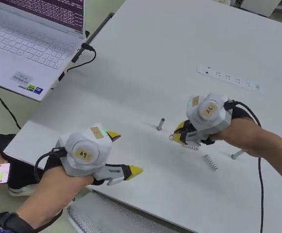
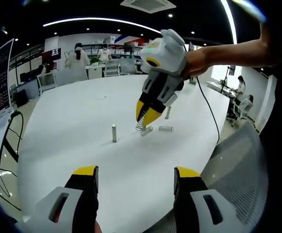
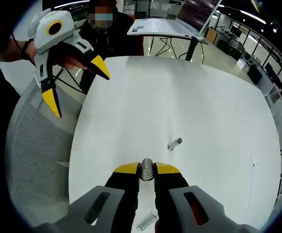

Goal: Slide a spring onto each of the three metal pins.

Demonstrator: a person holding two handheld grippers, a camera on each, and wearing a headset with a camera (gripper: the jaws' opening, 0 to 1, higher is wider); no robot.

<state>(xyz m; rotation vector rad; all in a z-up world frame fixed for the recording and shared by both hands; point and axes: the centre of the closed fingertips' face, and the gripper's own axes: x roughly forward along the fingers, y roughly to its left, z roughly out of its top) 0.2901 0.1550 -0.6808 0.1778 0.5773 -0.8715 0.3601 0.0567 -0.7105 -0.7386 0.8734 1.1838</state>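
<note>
Spring shown clamped betw. jaws of R gripper over table, near upright pin; 2 loose springs laid beside; L gripper held w/ jaws apart.

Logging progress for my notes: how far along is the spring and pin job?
Nothing looks done: the upright pin and the pin near the right wrist are bare. In hand: the right gripper is shut on one spring. Left: all the threading; two springs lie on the table, and the left gripper is open.
</note>
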